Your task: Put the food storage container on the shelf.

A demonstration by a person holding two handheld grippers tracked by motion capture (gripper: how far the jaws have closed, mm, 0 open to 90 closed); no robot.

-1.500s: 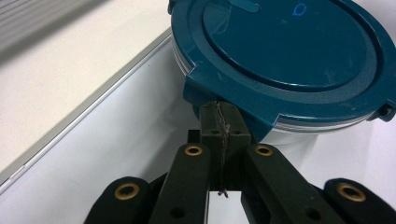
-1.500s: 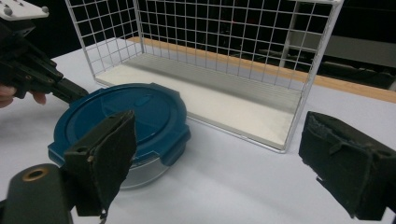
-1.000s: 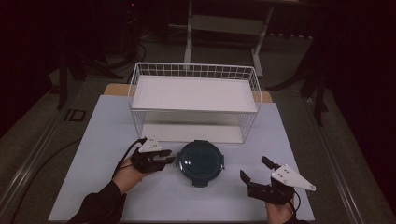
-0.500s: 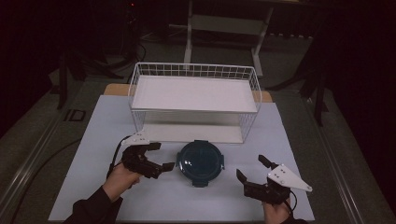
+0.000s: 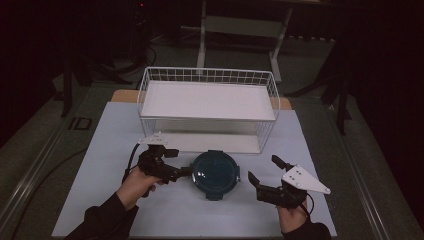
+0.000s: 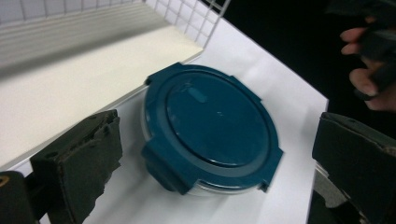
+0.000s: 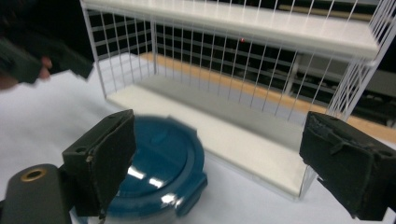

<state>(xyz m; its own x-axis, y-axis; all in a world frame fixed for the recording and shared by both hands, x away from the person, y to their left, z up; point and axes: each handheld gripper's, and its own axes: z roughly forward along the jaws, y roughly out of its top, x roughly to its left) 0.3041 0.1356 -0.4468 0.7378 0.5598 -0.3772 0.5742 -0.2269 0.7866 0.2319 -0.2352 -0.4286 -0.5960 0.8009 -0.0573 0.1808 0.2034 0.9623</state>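
Two grippers, one container:
Table: pale sheet, unchanged from a second ago.
Rack: white wire, two shelves, at the back of the table — same place as before.
Container: round, dark teal lid with clip tabs, flat on the table just in front of the rack's lower shelf, between the two grippers; it has not moved. In the left gripper view it sits between the jaws but clear of both.
Left gripper: jaws spread, tips just beside the container's left edge; a second ago it sat a little farther left, so it has closed in.
Right gripper: jaws spread, near the container's right side but apart from it — it has drifted slightly lower and inward since then. In its own view the container lies low behind its left jaw.
Writing: no brand, label or lettering can be read on the lid or the rack.
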